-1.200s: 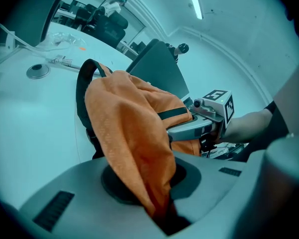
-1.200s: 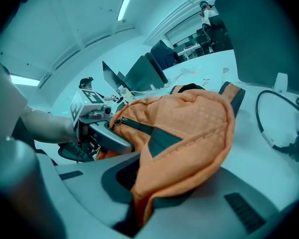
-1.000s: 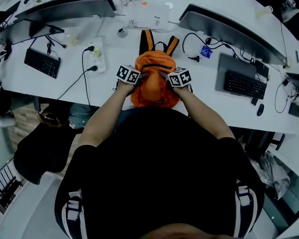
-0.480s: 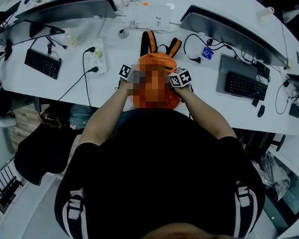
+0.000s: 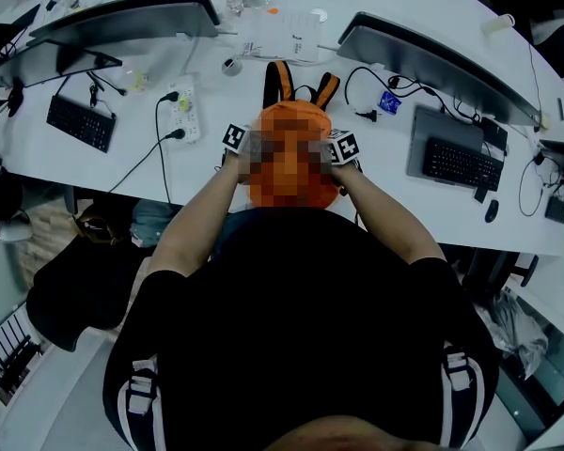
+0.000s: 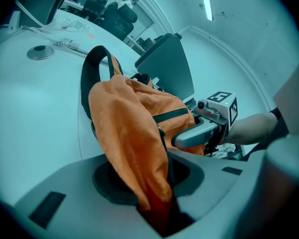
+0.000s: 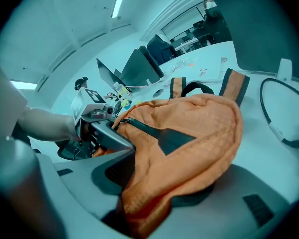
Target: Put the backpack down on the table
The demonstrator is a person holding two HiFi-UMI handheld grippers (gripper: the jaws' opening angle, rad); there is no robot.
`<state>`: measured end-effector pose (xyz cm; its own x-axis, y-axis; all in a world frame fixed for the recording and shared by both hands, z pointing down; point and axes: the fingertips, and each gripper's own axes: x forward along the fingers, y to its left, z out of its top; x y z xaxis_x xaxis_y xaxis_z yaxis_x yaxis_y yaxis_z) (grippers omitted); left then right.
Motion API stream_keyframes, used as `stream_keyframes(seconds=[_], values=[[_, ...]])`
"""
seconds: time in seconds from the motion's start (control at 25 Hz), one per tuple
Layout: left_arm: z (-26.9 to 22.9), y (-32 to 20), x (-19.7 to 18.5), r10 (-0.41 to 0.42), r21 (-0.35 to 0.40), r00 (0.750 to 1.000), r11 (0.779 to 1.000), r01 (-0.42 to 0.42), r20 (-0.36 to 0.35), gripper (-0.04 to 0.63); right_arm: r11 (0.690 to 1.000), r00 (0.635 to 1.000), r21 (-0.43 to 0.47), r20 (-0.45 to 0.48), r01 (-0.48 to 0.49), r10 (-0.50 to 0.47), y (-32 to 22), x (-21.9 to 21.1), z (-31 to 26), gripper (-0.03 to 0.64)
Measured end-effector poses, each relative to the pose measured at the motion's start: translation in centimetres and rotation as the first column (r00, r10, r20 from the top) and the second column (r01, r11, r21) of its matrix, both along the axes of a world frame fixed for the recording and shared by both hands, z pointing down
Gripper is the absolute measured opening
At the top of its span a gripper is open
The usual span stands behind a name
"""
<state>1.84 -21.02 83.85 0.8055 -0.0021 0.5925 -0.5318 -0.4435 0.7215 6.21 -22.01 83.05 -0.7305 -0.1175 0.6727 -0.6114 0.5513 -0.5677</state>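
**Backpack** (image 7: 199, 128): orange, slumped on the surface (image 5: 221, 101) at the middle of its near edge. Its straps lie flat toward the far edge.
**Long axis:** runs from near edge to far edge, strap end pointing away from the person.
**Left tongs** (image 6: 147, 176), **right tongs** (image 7: 157, 183): jaws have just been opening; pads apart, a fold of fabric lying loose between each pair.
**Status:** set-down apparently done. What seems left is drawing both tongs clear of the fabric.

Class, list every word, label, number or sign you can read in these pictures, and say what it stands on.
No text is readable.
Marker cubes: black-and-white square patterns, no letters.
Papers: print too small.
Blue packet: blurred.
Keyboard: key legends too small.
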Motion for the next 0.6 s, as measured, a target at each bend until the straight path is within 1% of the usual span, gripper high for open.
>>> stream_keyframes(seconds=[0.12, 0.2, 0.28, 0.4, 0.6], values=[[0.0, -0.3, -0.4, -0.023, 0.011, 1.000, 1.000, 0.022, 0.009, 0.145, 1.000, 0.999, -0.002, 0.030, -0.021, 0.021, -0.1, 0.0, -0.3, 0.244], [0.0, -0.4, -0.7, -0.024, 0.035, 0.999, 0.999, 0.023, 0.036, 0.194, 0.999, 0.998, 0.002, 0.037, -0.042, 0.042, -0.3, 0.3, -0.5, 0.263], [-0.1, -0.4, -1.0, -0.017, 0.053, 0.998, 0.998, 0.014, 0.059, 0.228, 0.998, 0.997, 0.004, 0.043, -0.065, 0.065, -0.5, 0.7, -0.9, 0.279], [-0.3, 0.0, -1.6, -0.024, 0.056, 0.997, 0.998, 0.019, 0.074, 0.257, 0.995, 0.995, 0.022, 0.044, -0.095, 0.094, -0.8, 1.5, -1.0, 0.291], [-0.4, 0.3, -2.7, -0.034, 0.076, 0.994, 0.997, 0.026, 0.107, 0.279, 0.990, 0.990, 0.034, 0.044, -0.134, 0.132, -0.9, 2.8, -1.6, 0.303]])
